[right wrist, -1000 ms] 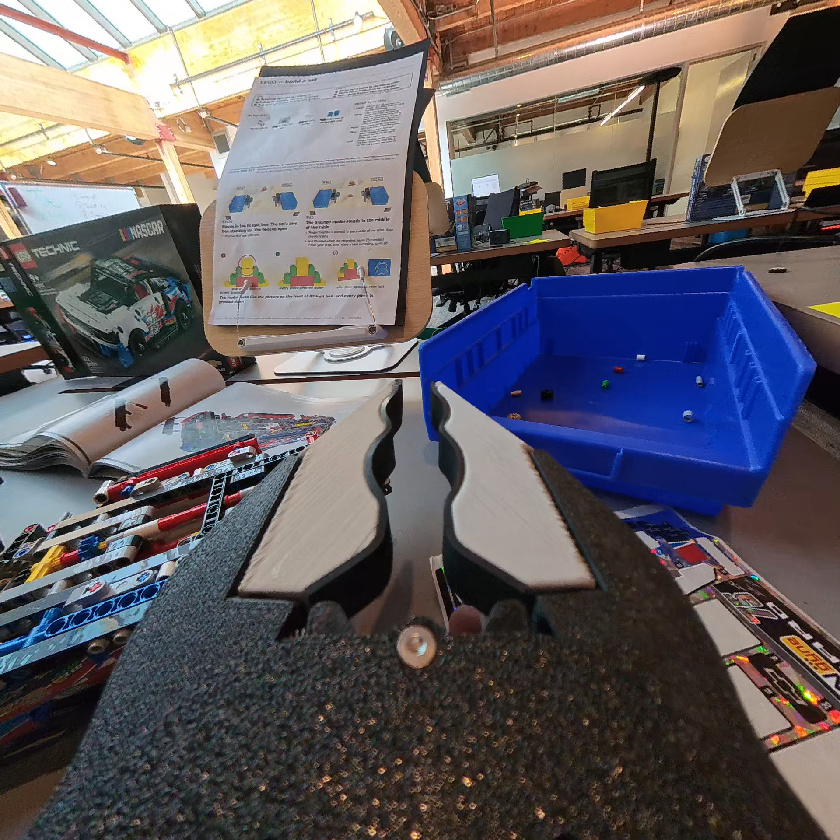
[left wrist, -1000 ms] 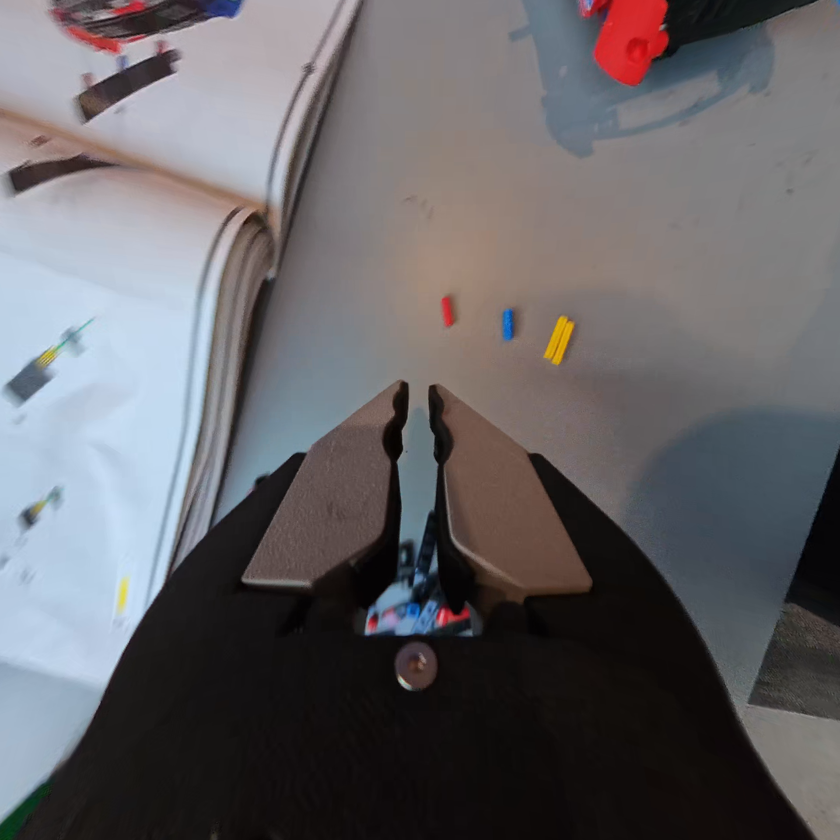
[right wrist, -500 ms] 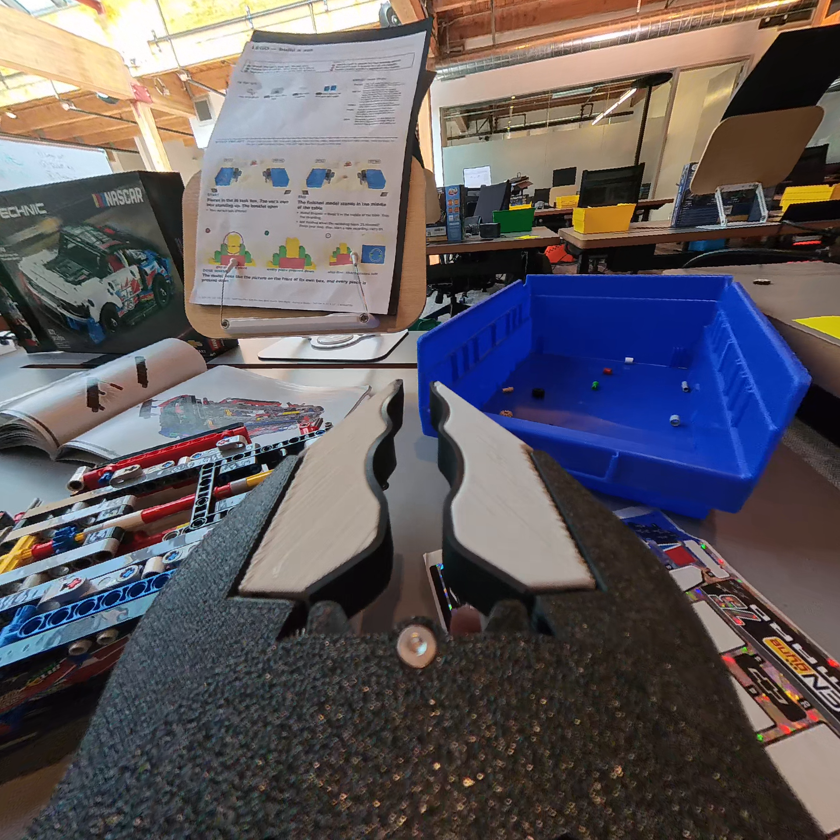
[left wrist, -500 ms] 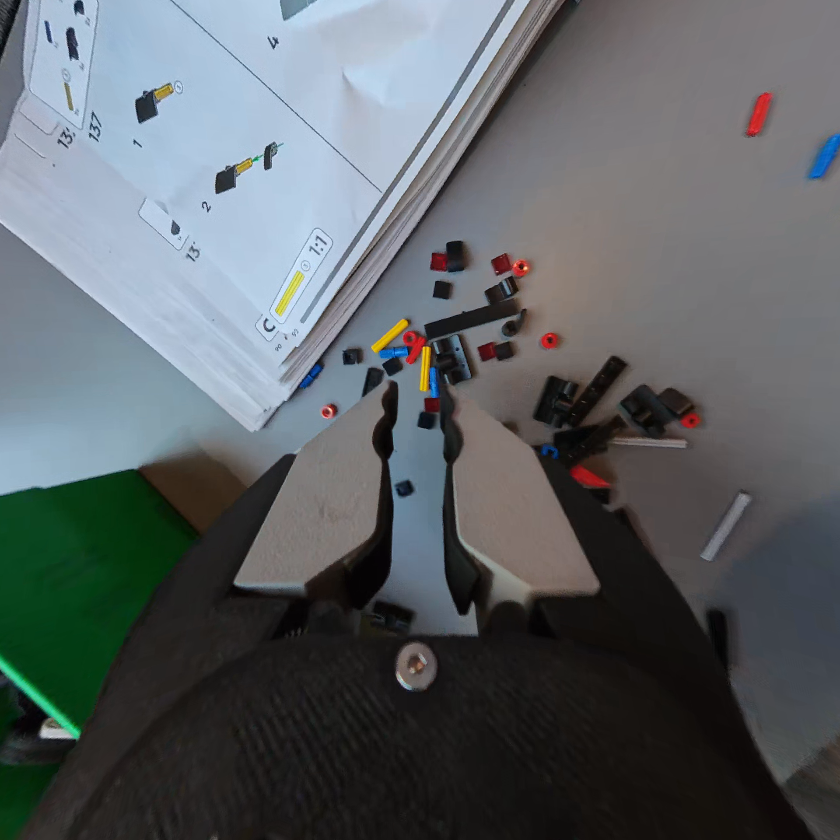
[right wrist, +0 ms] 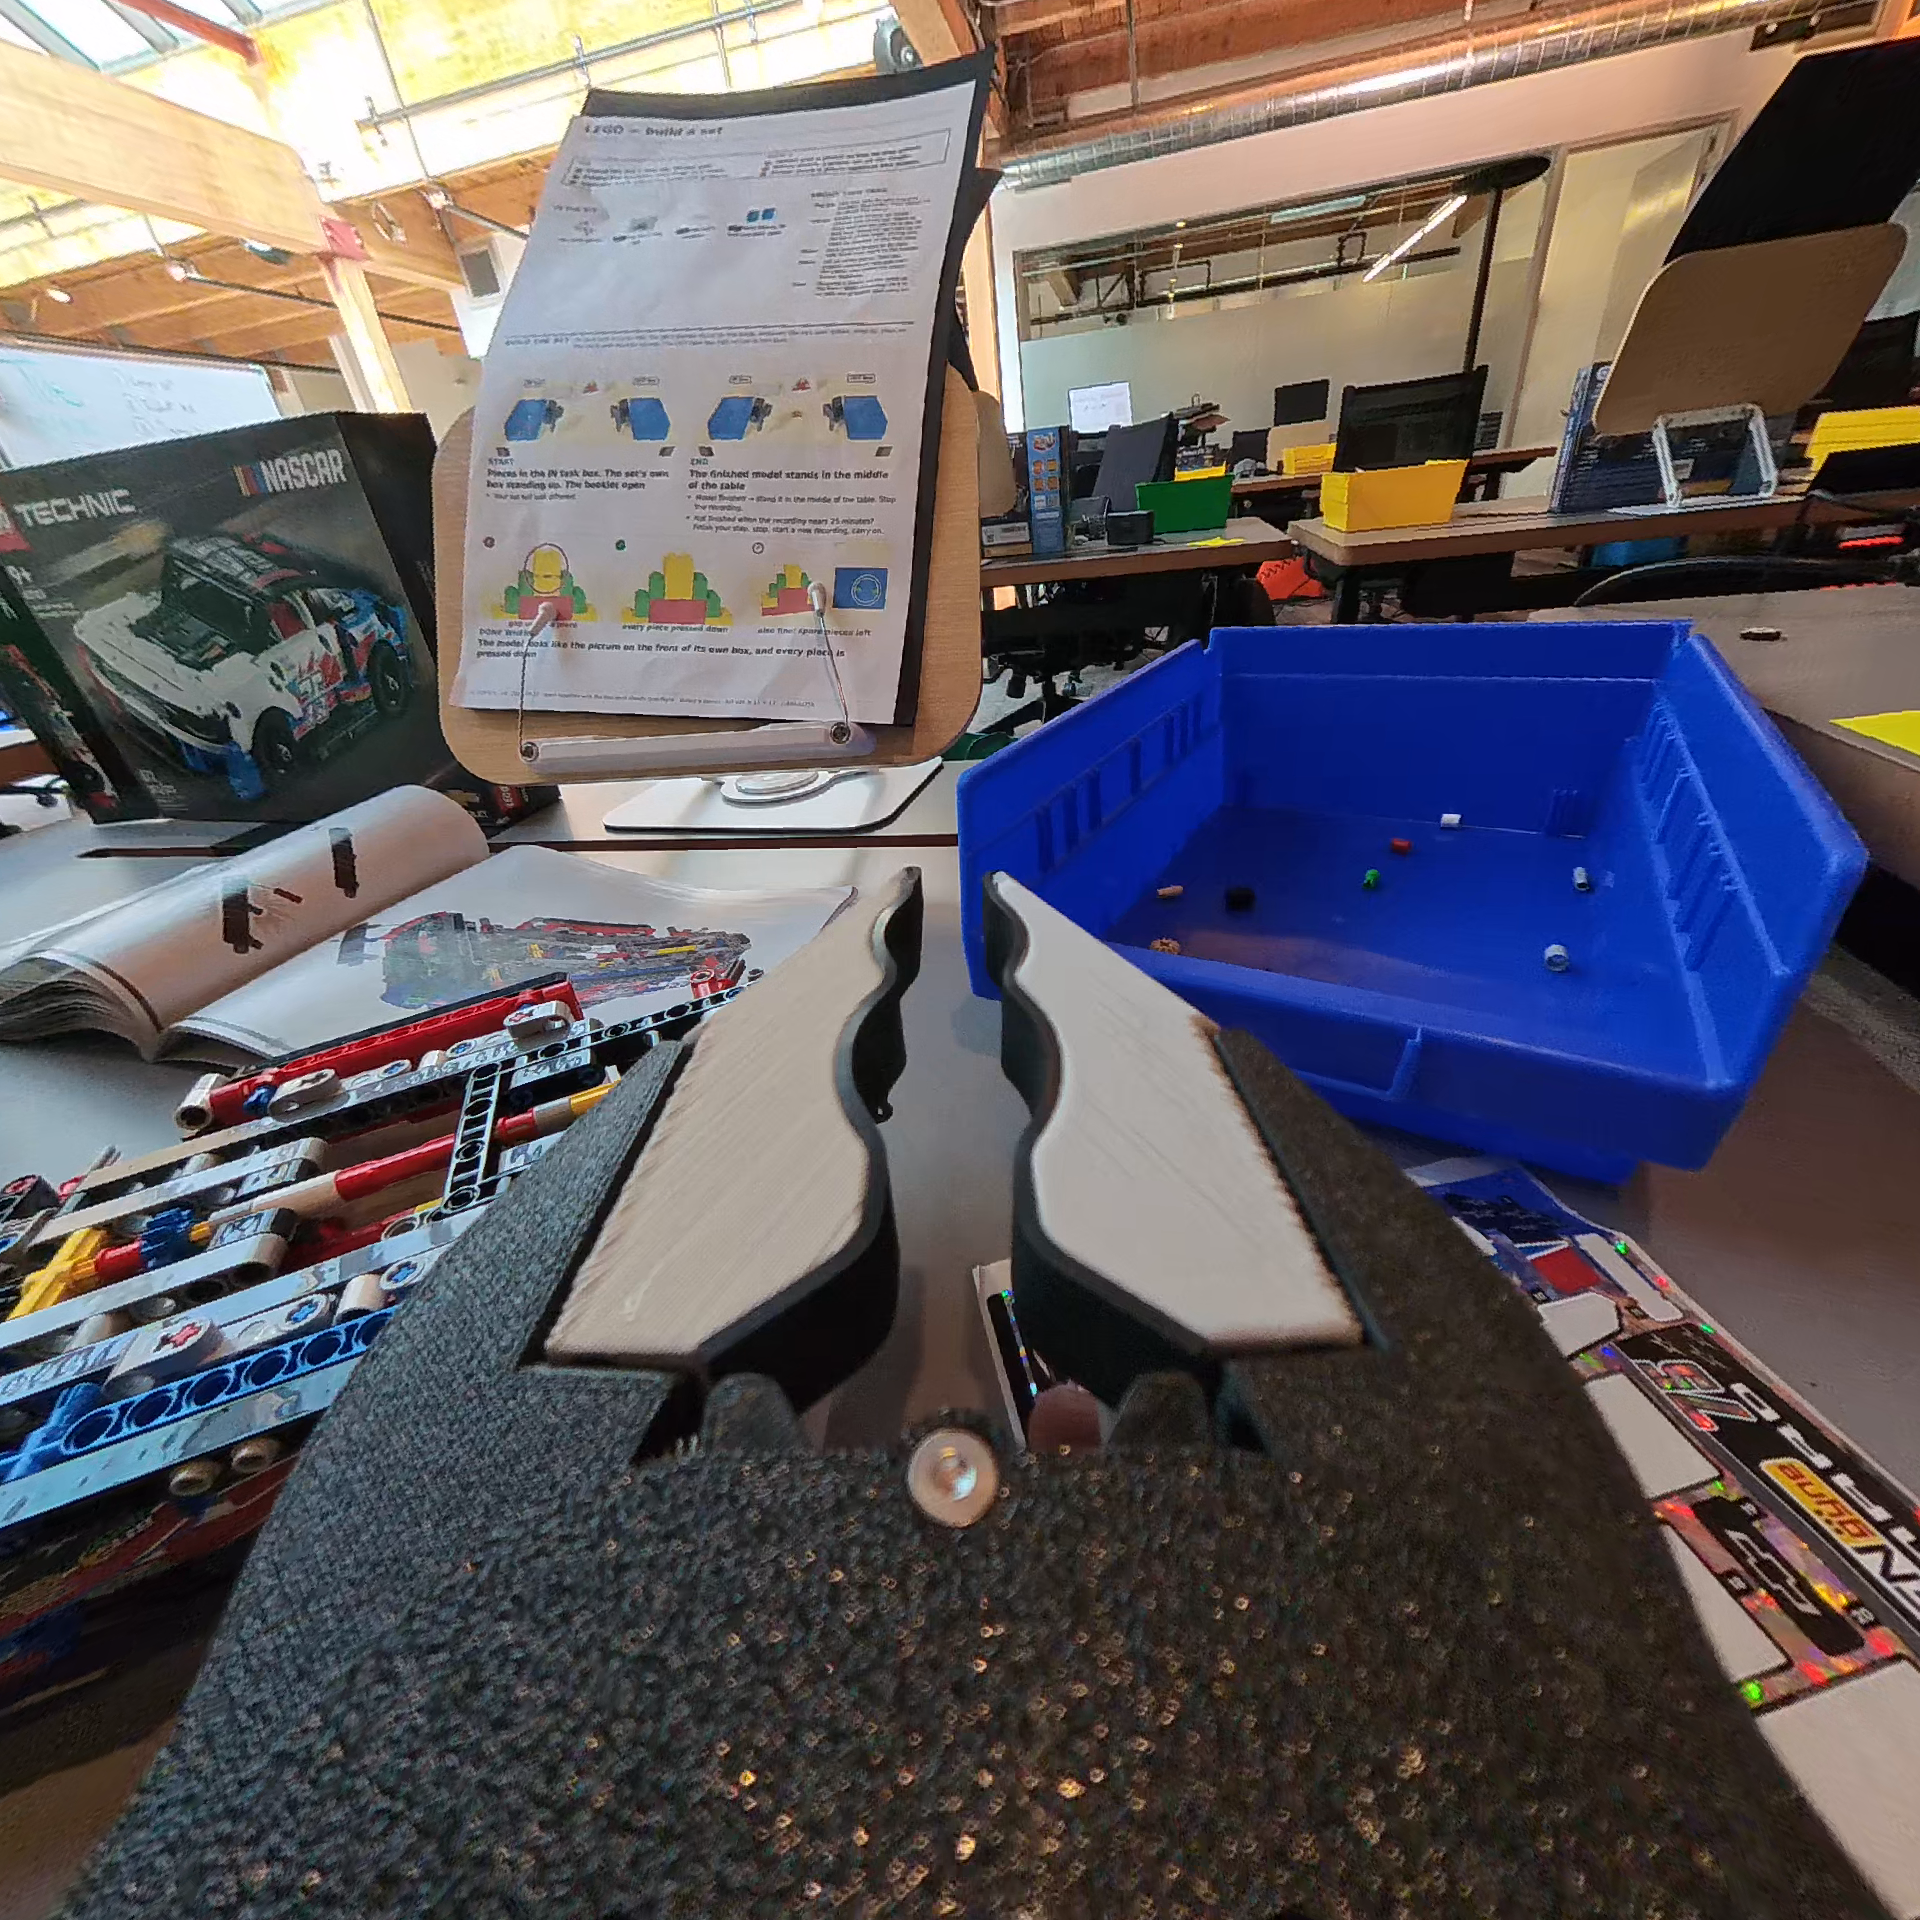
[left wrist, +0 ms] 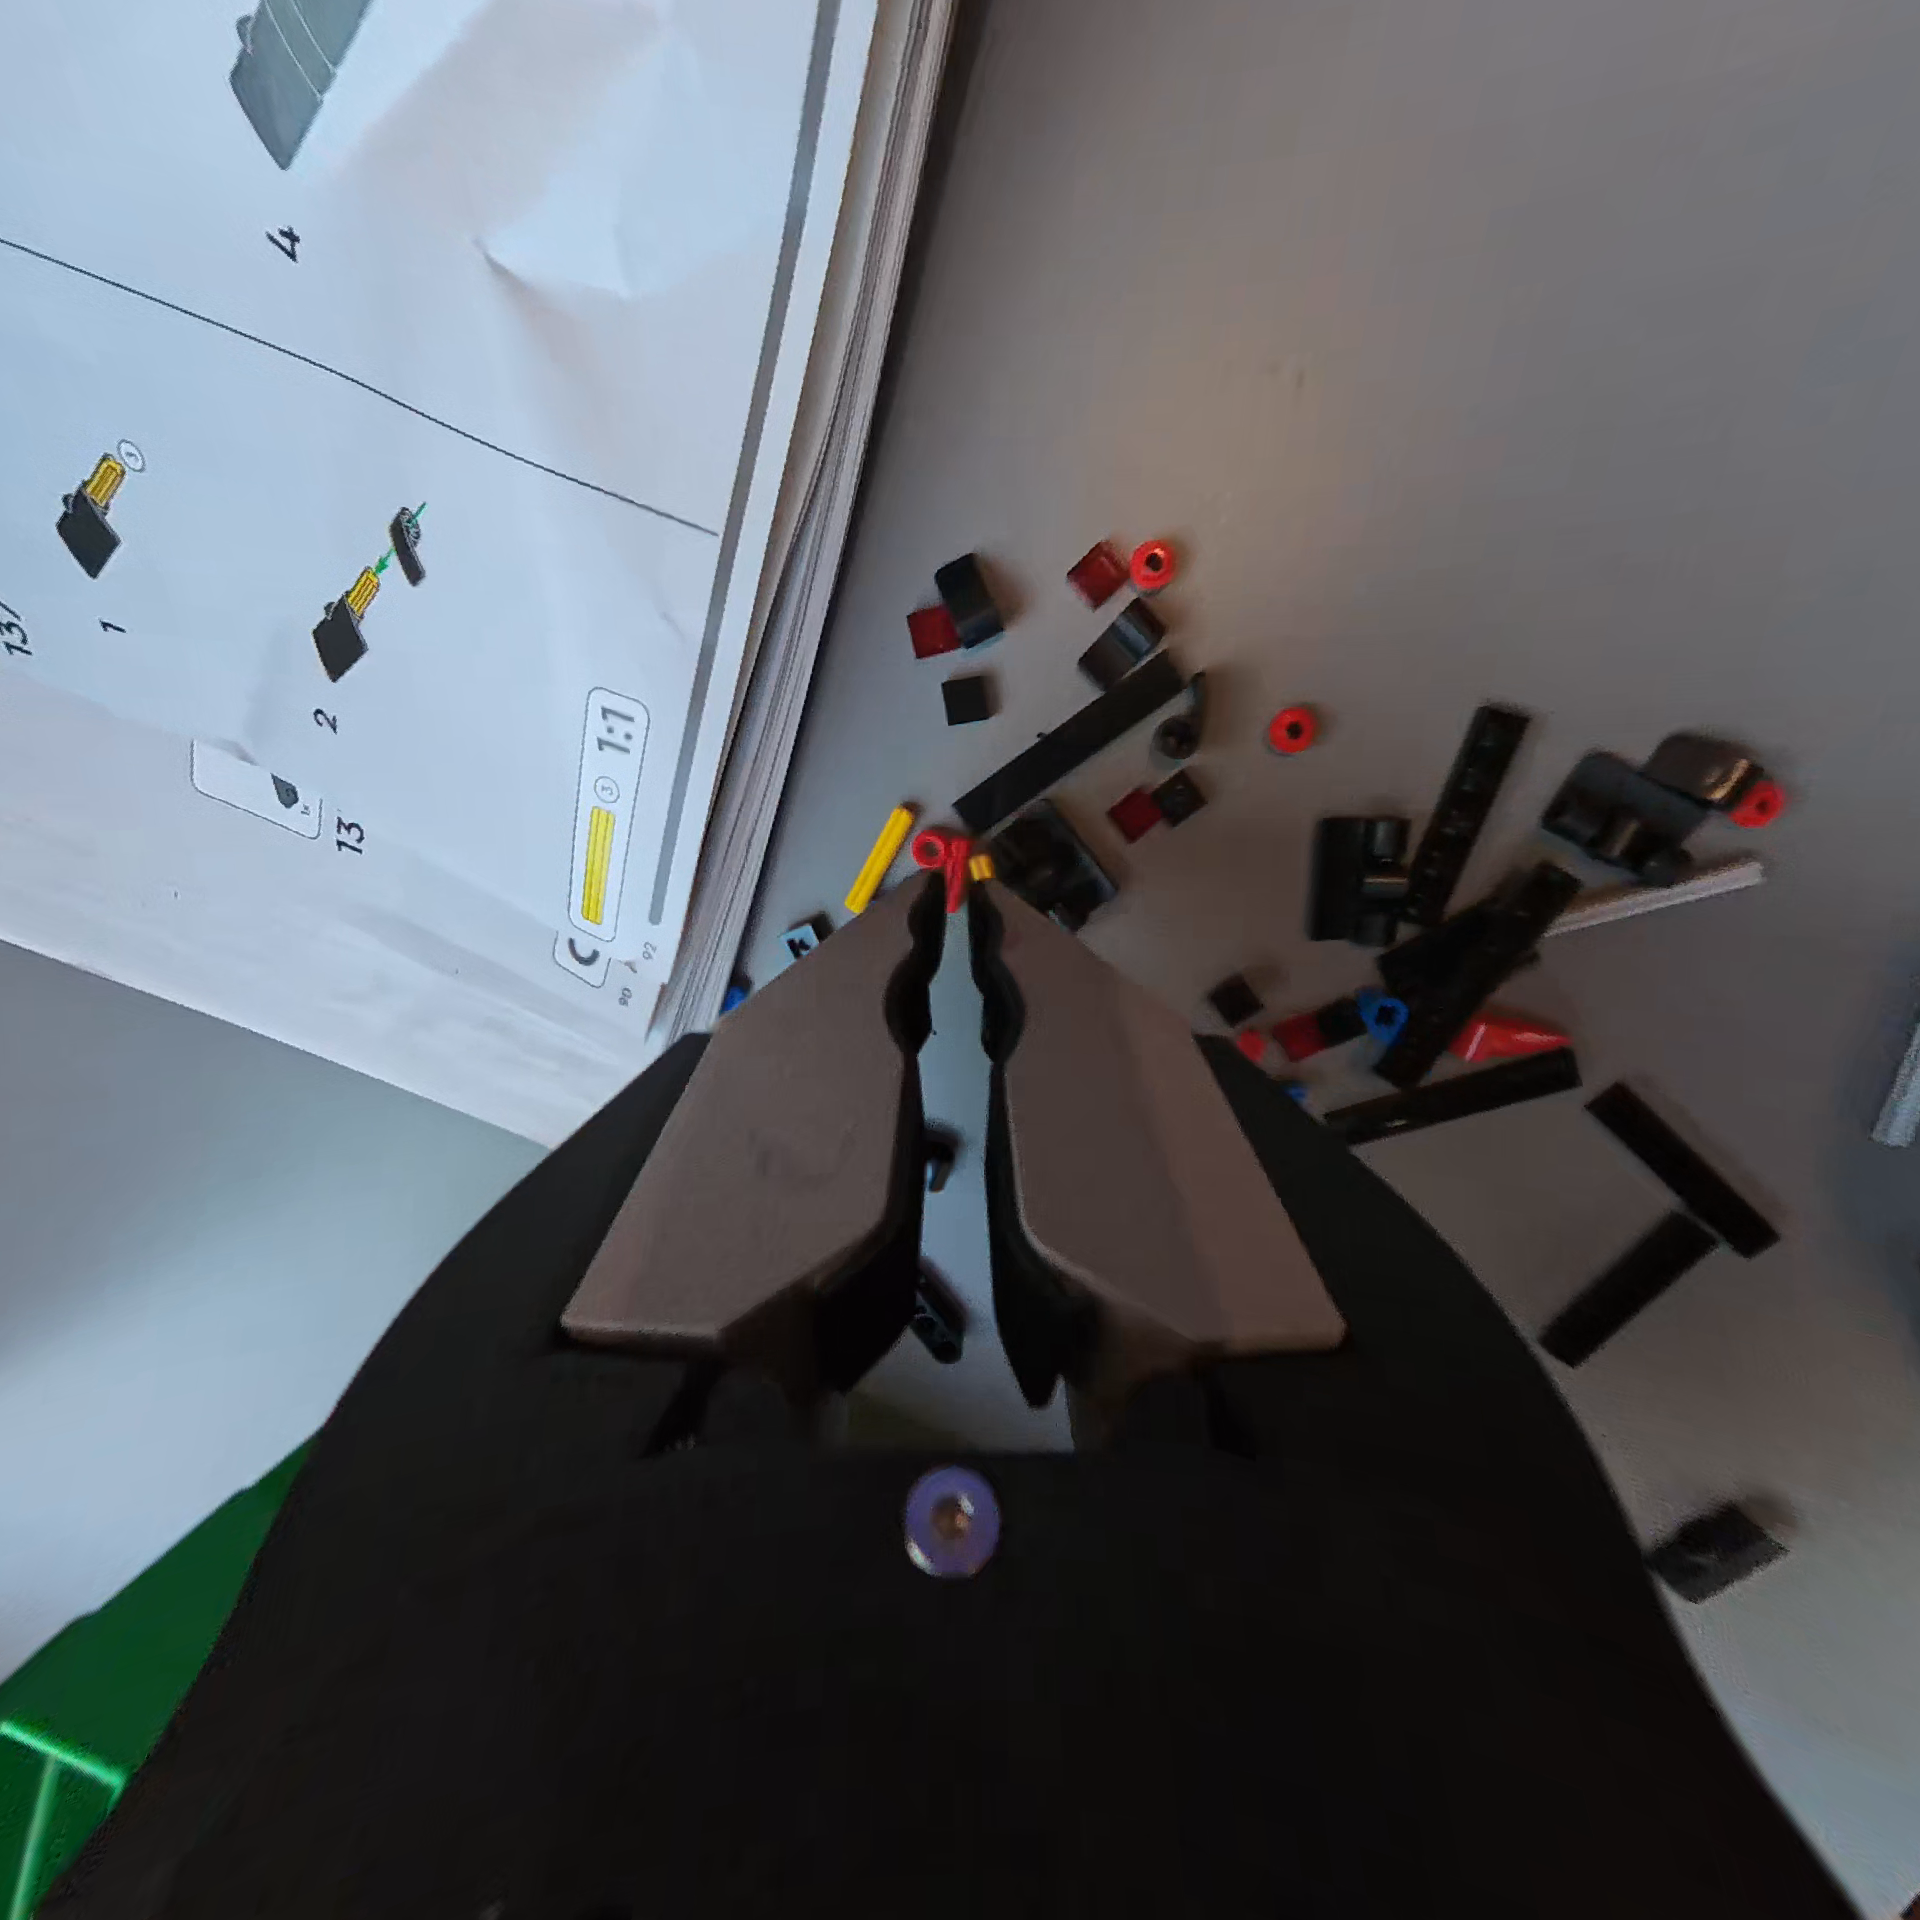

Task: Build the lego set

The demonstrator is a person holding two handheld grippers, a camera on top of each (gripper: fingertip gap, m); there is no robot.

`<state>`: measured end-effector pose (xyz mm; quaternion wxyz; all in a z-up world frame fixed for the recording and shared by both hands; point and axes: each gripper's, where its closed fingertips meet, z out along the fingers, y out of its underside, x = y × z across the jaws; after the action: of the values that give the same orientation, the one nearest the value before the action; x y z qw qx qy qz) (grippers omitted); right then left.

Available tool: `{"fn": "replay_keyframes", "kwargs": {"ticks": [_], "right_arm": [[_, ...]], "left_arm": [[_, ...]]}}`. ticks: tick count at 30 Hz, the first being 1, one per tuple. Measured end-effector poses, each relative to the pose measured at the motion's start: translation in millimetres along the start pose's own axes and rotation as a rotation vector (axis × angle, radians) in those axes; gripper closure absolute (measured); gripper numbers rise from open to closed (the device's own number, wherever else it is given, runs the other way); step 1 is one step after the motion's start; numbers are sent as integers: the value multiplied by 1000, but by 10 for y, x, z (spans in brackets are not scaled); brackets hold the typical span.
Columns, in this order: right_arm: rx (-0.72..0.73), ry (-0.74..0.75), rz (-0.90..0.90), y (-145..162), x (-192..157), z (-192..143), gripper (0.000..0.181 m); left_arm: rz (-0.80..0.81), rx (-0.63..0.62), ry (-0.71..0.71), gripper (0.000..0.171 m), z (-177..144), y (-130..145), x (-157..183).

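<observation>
In the left wrist view my left gripper (left wrist: pixel 954 896) points down at loose black, red and yellow Lego pieces (left wrist: pixel 1455 883) scattered on the grey table. Its tips are pinched together on a small red pin (left wrist: pixel 940 854). A yellow axle (left wrist: pixel 878 857) lies just left of the tips, and a small yellow piece (left wrist: pixel 980 865) touches the right tip. In the right wrist view my right gripper (right wrist: pixel 953 888) hovers empty with a narrow gap between its fingers. It is beside the partly built red, blue and black Lego car frame (right wrist: pixel 260 1195), which lies to its left.
The open instruction booklet (left wrist: pixel 416 520) lies left of the loose pieces and also shows in the right wrist view (right wrist: pixel 312 935). A blue bin (right wrist: pixel 1455 1049) holding a few small pieces stands at the right, with a sticker sheet (right wrist: pixel 1714 1455) in front of it. Behind are a sheet on a stand (right wrist: pixel 717 416) and the set's box (right wrist: pixel 208 623). A green object (left wrist: pixel 62 1766) is at the lower left. Left tips to right tips: about 55 cm.
My left gripper swung from the bare table to the pile of pieces by the booklet corner, came closer, and its jaws narrowed onto the red pin. My right gripper has barely moved.
</observation>
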<state>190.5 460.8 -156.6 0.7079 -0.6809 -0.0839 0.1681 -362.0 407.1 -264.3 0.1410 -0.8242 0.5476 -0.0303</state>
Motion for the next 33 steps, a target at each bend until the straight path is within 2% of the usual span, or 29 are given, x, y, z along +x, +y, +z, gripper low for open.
{"fn": "replay_keyframes", "kwargs": {"ticks": [12, 28, 33], "right_arm": [[14, -7, 35, -16, 28, -6, 171], [18, -7, 33, -21, 25, -9, 171], [20, -7, 36, -24, 27, -13, 171]], "left_arm": [[26, -30, 58, 169, 36, 25, -4], [67, -38, 53, 169, 62, -6, 19], [81, -105, 38, 170, 78, 105, -50]]}}
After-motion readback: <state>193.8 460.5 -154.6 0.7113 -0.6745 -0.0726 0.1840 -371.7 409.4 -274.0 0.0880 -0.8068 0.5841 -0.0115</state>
